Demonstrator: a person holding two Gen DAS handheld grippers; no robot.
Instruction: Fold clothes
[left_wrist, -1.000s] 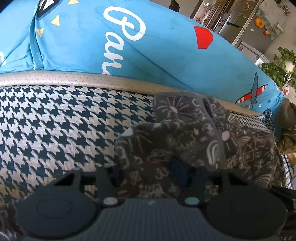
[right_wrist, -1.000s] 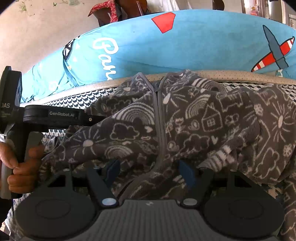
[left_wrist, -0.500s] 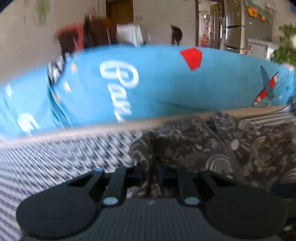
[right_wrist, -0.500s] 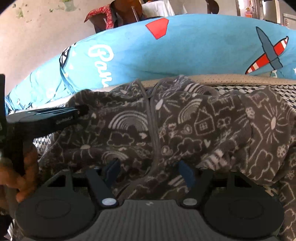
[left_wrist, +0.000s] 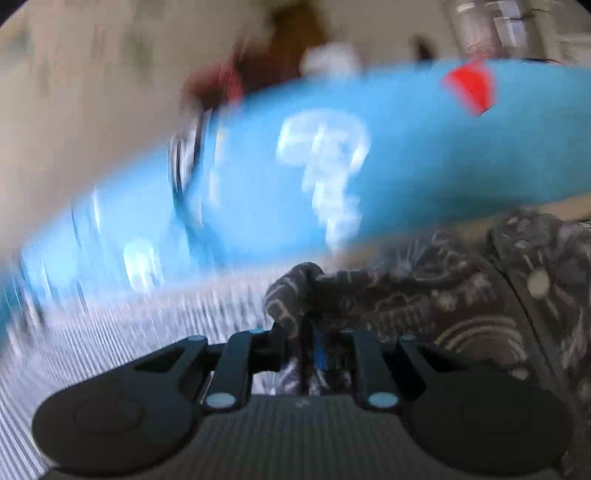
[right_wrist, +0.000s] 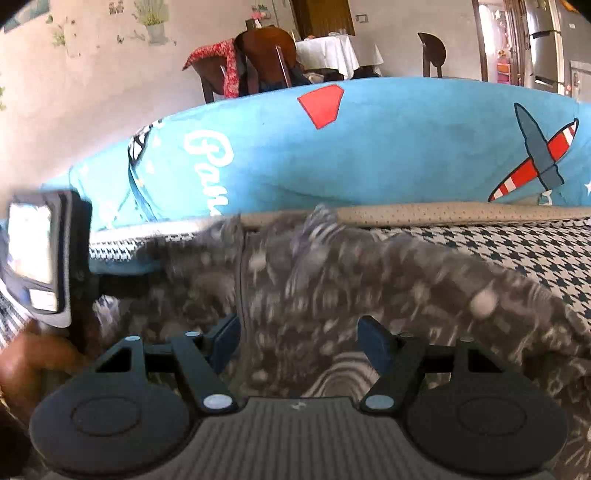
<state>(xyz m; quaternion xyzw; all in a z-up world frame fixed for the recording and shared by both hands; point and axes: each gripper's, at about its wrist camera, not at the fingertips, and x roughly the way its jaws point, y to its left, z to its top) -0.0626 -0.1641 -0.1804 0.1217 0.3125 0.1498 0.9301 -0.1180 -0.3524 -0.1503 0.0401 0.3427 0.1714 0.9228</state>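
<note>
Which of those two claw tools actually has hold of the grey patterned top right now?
The left gripper: its fingers are pinched together on a bunch of the grey patterned top. The right gripper has fingers spread wide over the fabric, gripping nothing.

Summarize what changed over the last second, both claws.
Left claw closed on a fold of the grey patterned garment and is lifting and pulling it, its view now motion-blurred. The garment has bunched leftward, baring more houndstooth cover. Right claw stays open over the garment; blue cushion unmoved.
</note>
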